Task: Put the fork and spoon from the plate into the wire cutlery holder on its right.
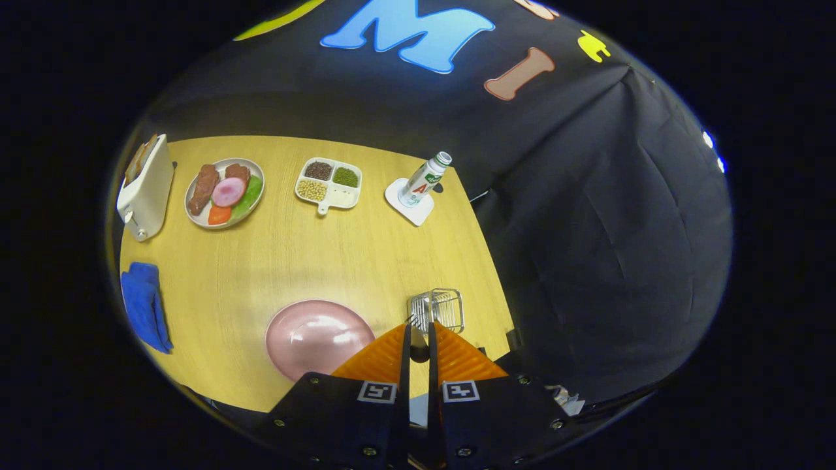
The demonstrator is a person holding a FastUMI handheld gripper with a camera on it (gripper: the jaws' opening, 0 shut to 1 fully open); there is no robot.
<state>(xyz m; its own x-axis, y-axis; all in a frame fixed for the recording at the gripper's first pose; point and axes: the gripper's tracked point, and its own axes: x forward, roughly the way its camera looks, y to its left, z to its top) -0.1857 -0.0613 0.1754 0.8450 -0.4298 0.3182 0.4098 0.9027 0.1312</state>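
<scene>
My gripper (418,326) hovers high over the front right of the wooden table, fingers drawn close together. A slim metal utensil (418,339) is pinched in the narrow gap between them; whether it is the fork or the spoon is unclear. Its far end reaches toward the wire cutlery holder (439,309), which stands just ahead of the fingertips, near the table's right edge. Left of the holder lies the pink plate (307,339), its visible surface bare, partly covered by my left finger.
At the back of the table (261,261) stand a white toaster (145,189), a plate of food (225,192), a divided dish of beans (328,183) and a bottle (424,179) on a white coaster. A blue cloth (145,303) lies at the left edge.
</scene>
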